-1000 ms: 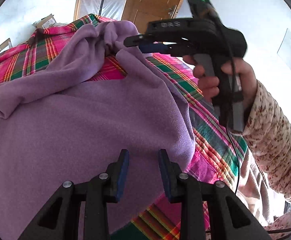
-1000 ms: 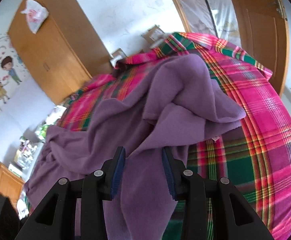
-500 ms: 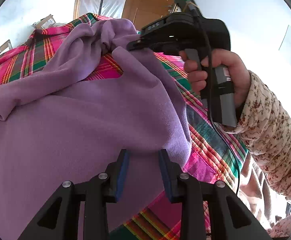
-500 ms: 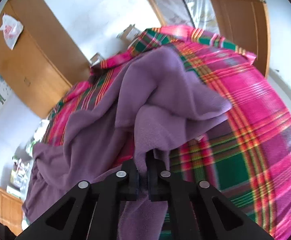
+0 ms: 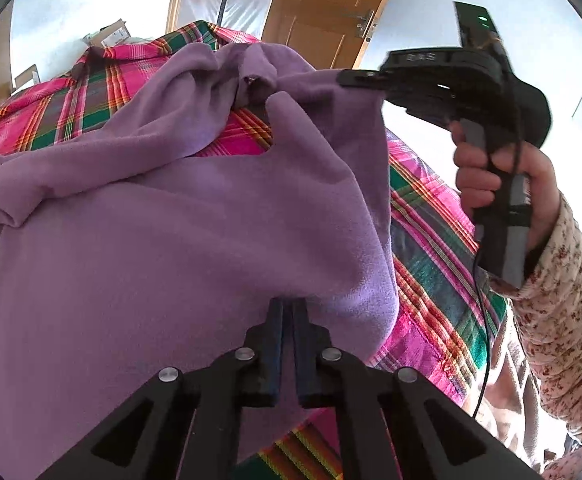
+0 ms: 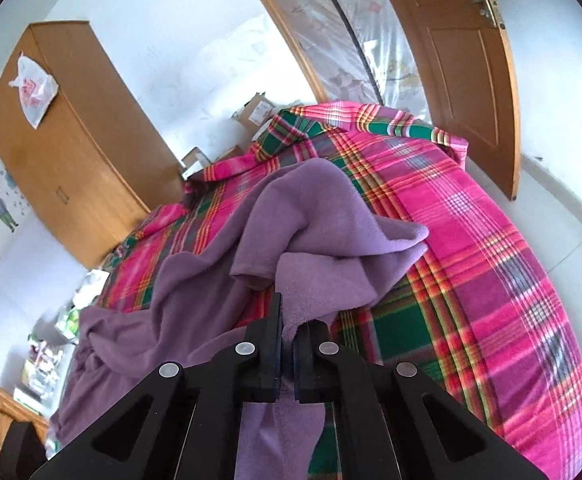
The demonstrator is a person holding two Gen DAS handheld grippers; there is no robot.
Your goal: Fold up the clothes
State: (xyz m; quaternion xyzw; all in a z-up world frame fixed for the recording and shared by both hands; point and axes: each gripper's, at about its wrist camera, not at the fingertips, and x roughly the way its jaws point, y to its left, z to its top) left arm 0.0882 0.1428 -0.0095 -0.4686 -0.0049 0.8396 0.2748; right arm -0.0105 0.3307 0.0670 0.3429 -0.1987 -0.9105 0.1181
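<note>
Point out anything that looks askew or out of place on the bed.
The purple fleece garment is bunched and twisted across the plaid bedspread, not laid flat. Both the left gripper and the right gripper are shut on folds of it. Nothing looks damaged or spilled.

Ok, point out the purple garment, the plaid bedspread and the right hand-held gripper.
purple garment (image 5: 163,240), left wrist view, on its broad flat middle.
plaid bedspread (image 6: 491,280), right wrist view, on a bare pink stretch.
right hand-held gripper (image 5: 345,77), left wrist view, at its fingertips pinching cloth.
</note>
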